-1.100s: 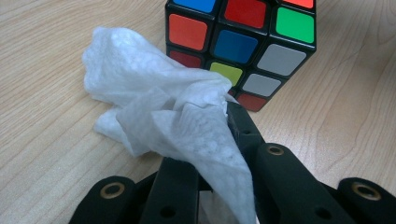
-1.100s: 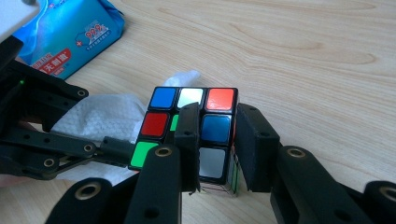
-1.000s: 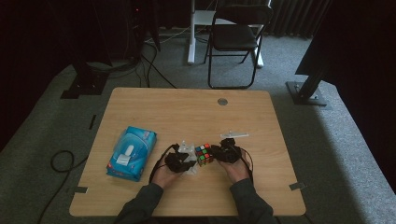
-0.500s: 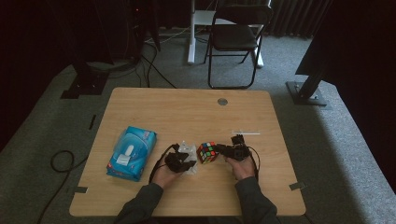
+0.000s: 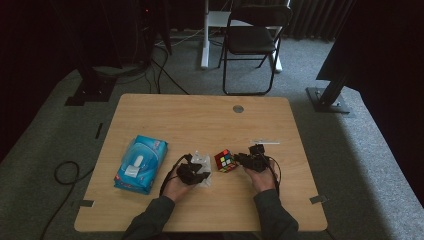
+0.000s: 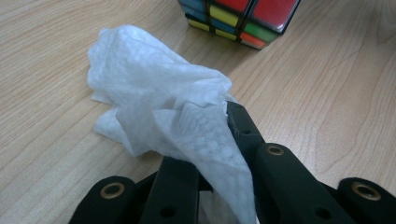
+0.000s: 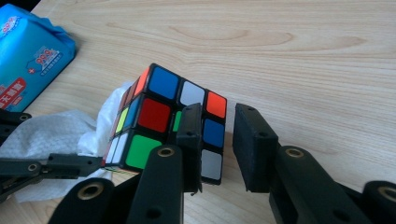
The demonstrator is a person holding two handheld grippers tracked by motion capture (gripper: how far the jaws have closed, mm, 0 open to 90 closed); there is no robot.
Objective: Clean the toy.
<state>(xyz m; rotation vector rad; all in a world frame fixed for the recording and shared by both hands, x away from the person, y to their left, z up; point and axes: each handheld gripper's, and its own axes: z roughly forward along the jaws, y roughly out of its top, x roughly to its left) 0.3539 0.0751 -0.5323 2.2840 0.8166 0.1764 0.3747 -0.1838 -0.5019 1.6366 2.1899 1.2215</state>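
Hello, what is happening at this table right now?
A person works with two hand-held grippers. The left gripper is shut on a white wipe that lies crumpled on the table. The right gripper is open beside a colour cube, one jaw in front of the cube's corner. The cube stands on the table next to the wipe. A blue wipe pack lies to the left.

Pretty dim room, dark curtains along the back. Light wood bench (image 5: 165, 115) sits on grey carpet (image 5: 350, 165). A black folding chair (image 5: 252, 37) stands behind it next to a white post (image 5: 205, 35), with cables (image 5: 165, 70) trailing across the floor and black stand bases (image 5: 327, 97) on both sides.
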